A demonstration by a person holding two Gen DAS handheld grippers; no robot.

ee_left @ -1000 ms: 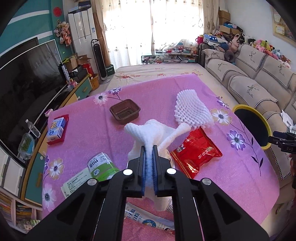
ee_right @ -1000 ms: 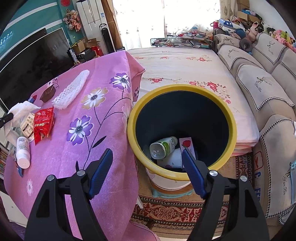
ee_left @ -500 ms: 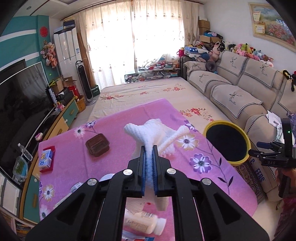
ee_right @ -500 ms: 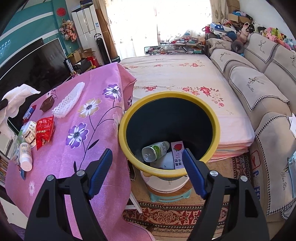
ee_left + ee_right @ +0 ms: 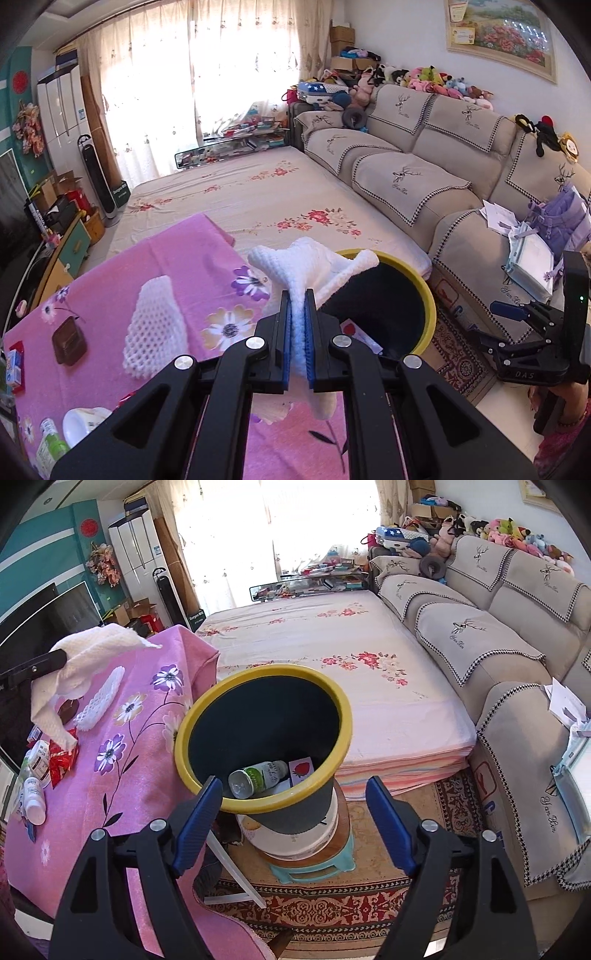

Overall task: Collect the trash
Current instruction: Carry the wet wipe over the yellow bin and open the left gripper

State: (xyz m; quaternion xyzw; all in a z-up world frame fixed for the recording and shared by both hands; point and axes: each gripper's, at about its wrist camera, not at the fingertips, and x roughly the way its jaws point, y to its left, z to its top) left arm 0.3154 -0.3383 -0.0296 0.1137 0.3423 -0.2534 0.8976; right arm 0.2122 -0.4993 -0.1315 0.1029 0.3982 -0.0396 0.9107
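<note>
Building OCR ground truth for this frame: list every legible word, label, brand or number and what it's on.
"DAS": white letters on the black body of the right gripper, left wrist view.
Sofa cover: cursive embroidered script, not surely readable.
Green-labelled bottle in the yellow-rimmed bin: print too small.
Strawberry card in the bin: picture only, no readable text.
White bottle and red packet on the pink tablecloth: blurred.

Sunlit curtained window [image 5: 207, 85], beige sofa [image 5: 424, 162]

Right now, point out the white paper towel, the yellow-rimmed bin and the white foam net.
white paper towel [image 5: 314, 264], left wrist view, on its bunched top.
yellow-rimmed bin [image 5: 341, 701], right wrist view, on its rim.
white foam net [image 5: 155, 325], left wrist view, on its middle.
</note>
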